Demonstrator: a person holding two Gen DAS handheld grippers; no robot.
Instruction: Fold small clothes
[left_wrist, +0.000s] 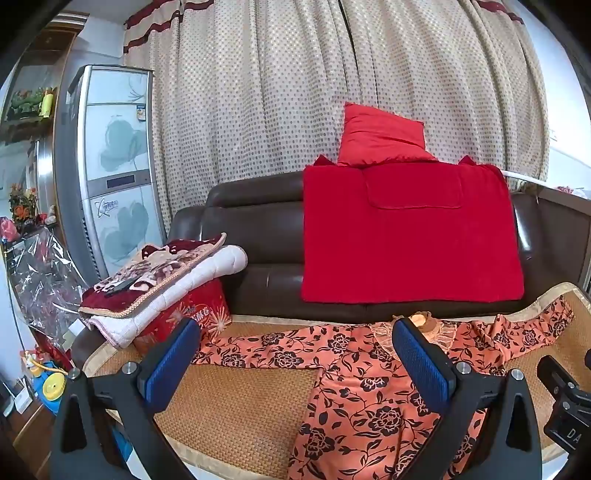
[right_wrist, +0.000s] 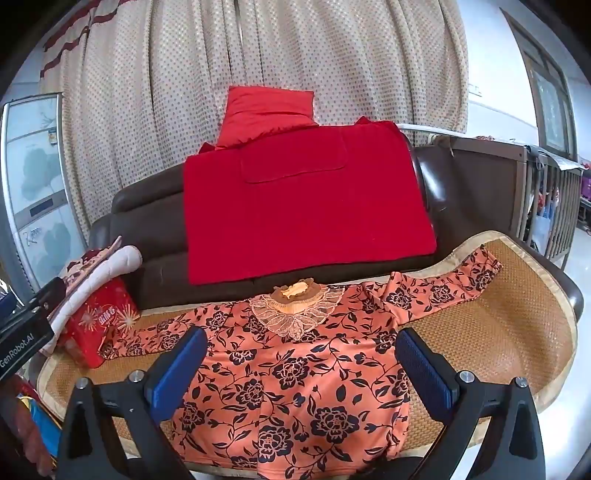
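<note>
An orange blouse (right_wrist: 295, 373) with black flowers and a lace collar lies flat, front up, on a woven mat (right_wrist: 491, 332), both sleeves spread sideways. In the left wrist view the same blouse (left_wrist: 369, 398) sits right of centre, its left sleeve stretching across the woven mat (left_wrist: 236, 413). My left gripper (left_wrist: 295, 354) hovers open above the mat near that sleeve, blue pads wide apart and bare. My right gripper (right_wrist: 301, 363) hangs open over the blouse's body, holding nothing. The blouse's hem is hidden below the frame.
A brown leather sofa back (right_wrist: 147, 206) carries a red blanket (right_wrist: 303, 206) and a red pillow (right_wrist: 266, 110). A red box (right_wrist: 99, 317) under folded quilts (left_wrist: 166, 280) stands at the mat's left end. A wooden crib (right_wrist: 546, 192) is at right.
</note>
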